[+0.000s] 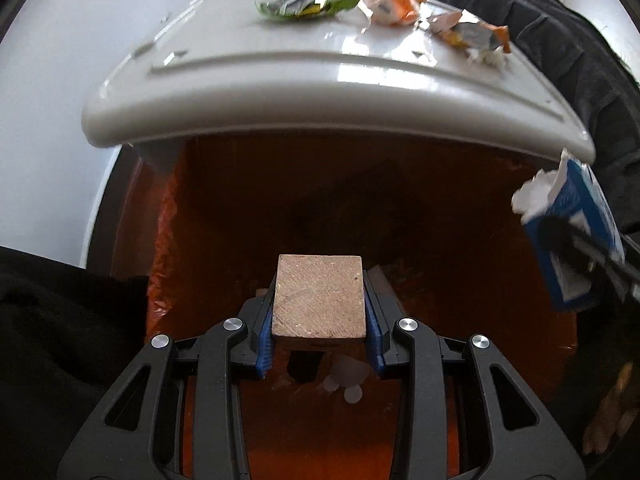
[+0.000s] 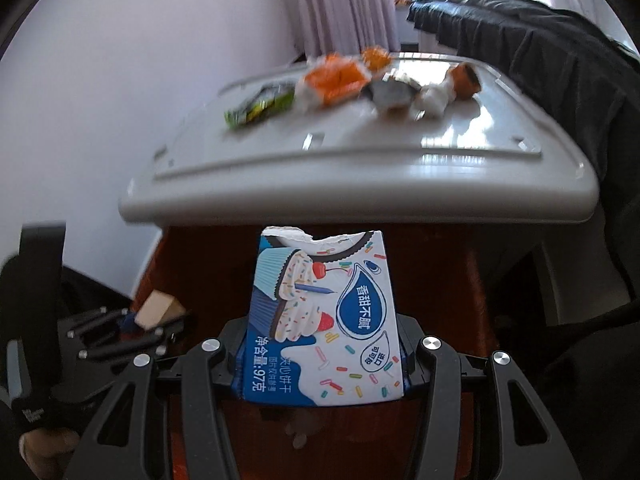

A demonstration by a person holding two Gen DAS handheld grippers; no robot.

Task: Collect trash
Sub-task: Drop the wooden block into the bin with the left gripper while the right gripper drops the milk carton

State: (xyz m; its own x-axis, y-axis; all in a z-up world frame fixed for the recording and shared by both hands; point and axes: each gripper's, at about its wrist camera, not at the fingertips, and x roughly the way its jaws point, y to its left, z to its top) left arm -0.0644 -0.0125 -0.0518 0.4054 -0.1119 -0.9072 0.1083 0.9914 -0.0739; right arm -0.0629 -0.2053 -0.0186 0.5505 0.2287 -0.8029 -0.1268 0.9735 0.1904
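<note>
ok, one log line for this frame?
left gripper: shut on wooden block | right gripper: shut on biscuit box | both over orange-lined bin | wrappers on lid

A pale curtain [image 2: 340, 4] was seen behind, and dark fabric [image 2: 532, 36] was draped at the right.

Readable text: only on the blue-and-white biscuit box [image 2: 324, 320], right wrist view.
Box text runs sideways. Big blue drop on its face: "香甜不腻". Small drop nearer the camera: "进口可可粉", tiny, not sure. Along left edge: "净含量:97克" in white on blue; beside it smaller "夹心饼干", then a finer line too small to read. Same box in left wrist view [image 1: 572, 240]: print blurred, unreadable. Wrappers on the far white lid [image 2: 360, 152]: nothing legible.
</note>
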